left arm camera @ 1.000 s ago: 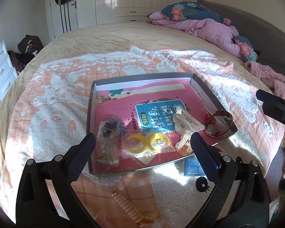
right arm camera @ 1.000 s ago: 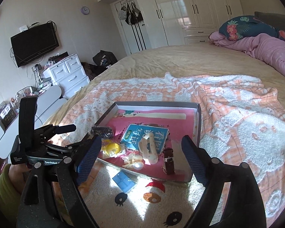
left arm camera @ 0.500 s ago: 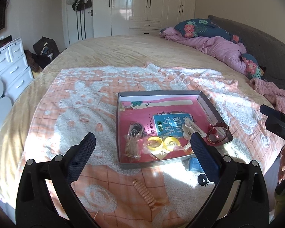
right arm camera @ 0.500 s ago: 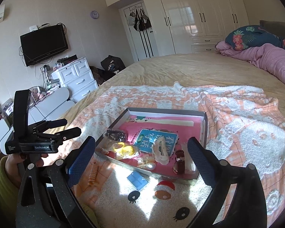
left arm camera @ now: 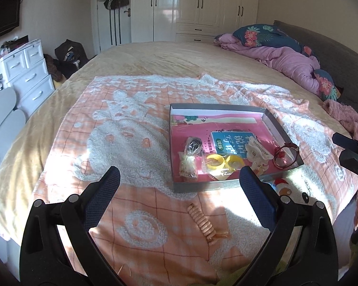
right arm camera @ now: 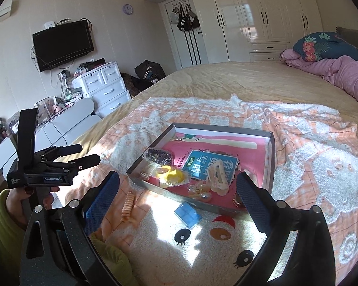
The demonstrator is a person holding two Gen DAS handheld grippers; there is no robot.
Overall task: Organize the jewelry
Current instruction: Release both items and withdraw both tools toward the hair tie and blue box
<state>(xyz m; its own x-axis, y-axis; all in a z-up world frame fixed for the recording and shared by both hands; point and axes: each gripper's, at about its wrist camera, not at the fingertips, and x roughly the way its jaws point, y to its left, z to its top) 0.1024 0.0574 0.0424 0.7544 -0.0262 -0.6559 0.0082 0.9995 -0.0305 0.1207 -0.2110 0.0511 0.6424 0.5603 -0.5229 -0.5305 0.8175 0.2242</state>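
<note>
Both grippers are spread wide and hold nothing. The left gripper hangs above the blanket with its fingers clear of every item; seen from the right wrist camera, its jaws also stand apart. The right gripper hangs above the near edge of the tray, touching nothing.

Nearest the grippers, two items lie on the blanket outside the tray:
- One peach spiral hair tie, just in front of the tray's near wall.
- One small blue square case, just beside the near wall.

The grey shallow tray rests flat on the blanket and contains the jewelry, laid on one pink booklet with a blue title panel. Contents counted, near to far:
- Two yellow rings, side by side inside one clear bag.
- One clear bag of pale small pieces at the near-left corner.
- One cluster of clear beads against the near wall.
- One red-brown bracelet at the near-right corner, leaning on the wall.
- One white hair claw on the blue panel.
- One dark beaded item in a bag, beyond the pale bag.

Beyond the tray, one pink quilt lies at the head of the bed.
</note>
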